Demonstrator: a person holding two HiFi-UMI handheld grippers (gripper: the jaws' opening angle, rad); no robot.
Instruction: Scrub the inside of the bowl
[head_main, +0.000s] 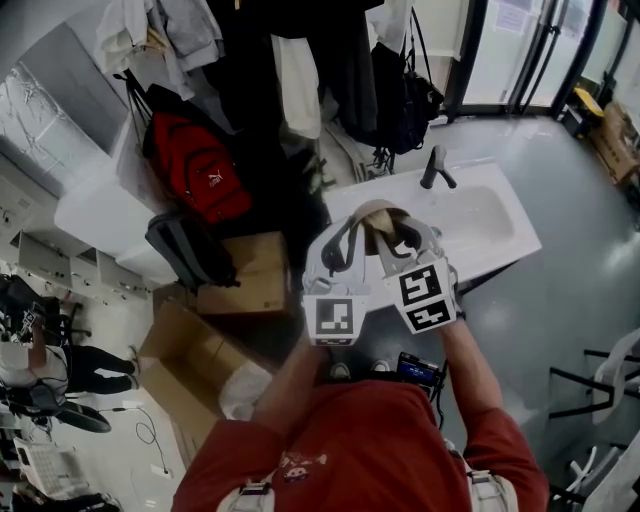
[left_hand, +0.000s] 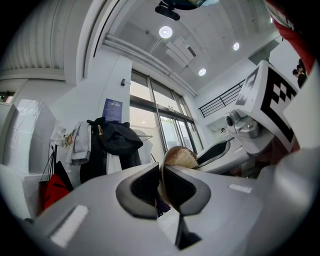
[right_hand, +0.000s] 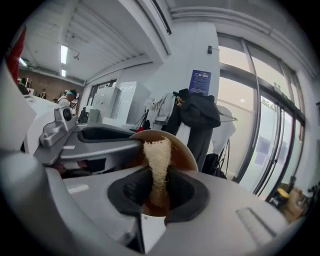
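Left gripper (left_hand: 161, 187) jaws clamped on bowl (left_hand: 180, 156) rim. Right gripper (right_hand: 157, 192) jaws clamped on scrub pad (right_hand: 157, 155), pad inside bowl, above sink (head_main: 480, 215). Scrubbing likely mid-way; how clean, cannot tell.

A red backpack (head_main: 195, 170) is beside dark coats (head_main: 345, 60); cardboard boxes (head_main: 240, 280) sit left of a white sink (head_main: 510, 235).

Most of the bowl (head_main: 377, 211) is covered by the left claw (head_main: 352, 228) and the right claw (head_main: 408, 232). The scrubber's (right_hand: 157, 152) low end is hidden between the right claw's pads (right_hand: 131, 192). The poster (right_hand: 200, 82) at 1 o'clock is too small to be read.
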